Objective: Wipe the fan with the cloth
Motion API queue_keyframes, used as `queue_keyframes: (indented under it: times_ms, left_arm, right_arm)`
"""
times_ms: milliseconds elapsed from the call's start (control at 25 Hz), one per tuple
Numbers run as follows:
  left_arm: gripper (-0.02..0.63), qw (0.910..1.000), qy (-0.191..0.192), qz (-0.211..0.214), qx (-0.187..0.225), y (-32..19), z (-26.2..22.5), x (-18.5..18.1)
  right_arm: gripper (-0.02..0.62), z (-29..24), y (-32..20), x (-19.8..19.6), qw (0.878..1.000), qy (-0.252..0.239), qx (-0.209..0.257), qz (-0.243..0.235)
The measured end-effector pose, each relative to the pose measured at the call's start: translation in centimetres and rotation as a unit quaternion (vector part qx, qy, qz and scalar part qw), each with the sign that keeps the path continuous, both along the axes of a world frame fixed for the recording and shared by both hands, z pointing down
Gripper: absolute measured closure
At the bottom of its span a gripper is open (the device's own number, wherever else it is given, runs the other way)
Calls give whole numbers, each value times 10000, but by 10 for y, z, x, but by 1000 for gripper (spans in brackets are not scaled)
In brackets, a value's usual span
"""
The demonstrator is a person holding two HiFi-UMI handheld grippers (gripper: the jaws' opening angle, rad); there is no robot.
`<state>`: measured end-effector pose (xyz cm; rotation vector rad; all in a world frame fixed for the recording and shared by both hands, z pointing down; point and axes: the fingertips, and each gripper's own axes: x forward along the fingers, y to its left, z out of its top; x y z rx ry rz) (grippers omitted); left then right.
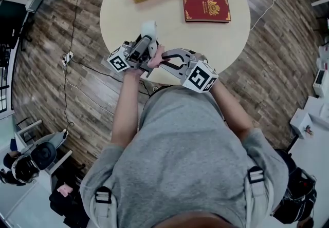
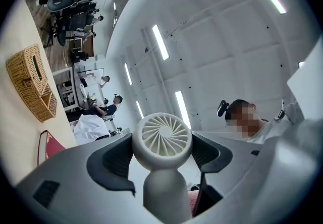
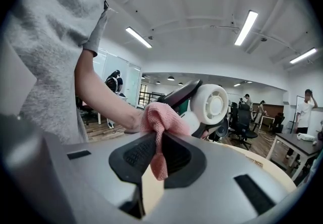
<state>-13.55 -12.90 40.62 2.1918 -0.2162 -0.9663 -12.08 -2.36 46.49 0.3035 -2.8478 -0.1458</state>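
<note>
Head view looks steeply down; both gripper views, close along their jaws, share the fan (image 2: pixel 161 140).

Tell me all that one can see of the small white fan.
The fan is small, white, seemingly matte plastic: a round head with a radial-slat grille on a thick rounded stem. It is clamped between the tongs of the left gripper, held above the round table near its edge. The pink cloth, pinched in the right gripper, presses against the stem below the head.

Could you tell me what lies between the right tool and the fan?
The pink cloth, pinched by the right tool and bunched against the fan at its neck; the right gripper view shows it.
</note>
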Motion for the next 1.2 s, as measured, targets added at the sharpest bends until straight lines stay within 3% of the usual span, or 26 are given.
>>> queue_keyframes:
  times_ms: [280,480,760,880,1000,1080,1200]
  left_arm:
    - [236,9957,-901,-142,-157,0,21,25]
    - [236,9945,-962,-277,-315,0,27,30]
    - [238,9870,-1344,-732,-496,-6,36,29]
    - [238,9897,-1187,-602,-524,-3,36,29]
    - [238,9963,-709,-217,-441,6,27,31]
    - [238,9987,-390,56,-332,13,18,35]
    - [238,9994,-168,129,-273,13,7,39]
  right_arm:
    - [551,-15,-4,-3,9996,-254,132,82]
    - [551,-18,-15,6,9977,-174,509,409]
    - [551,-12,-33,28,9932,-183,579,990]
    - [551,-14,-39,37,9916,-357,432,1166]
    - [551,-15,-46,46,9897,-479,268,1319]
    - [551,-14,-50,49,9898,-436,296,1326]
    - [551,-13,-51,50,9907,-291,372,1272]
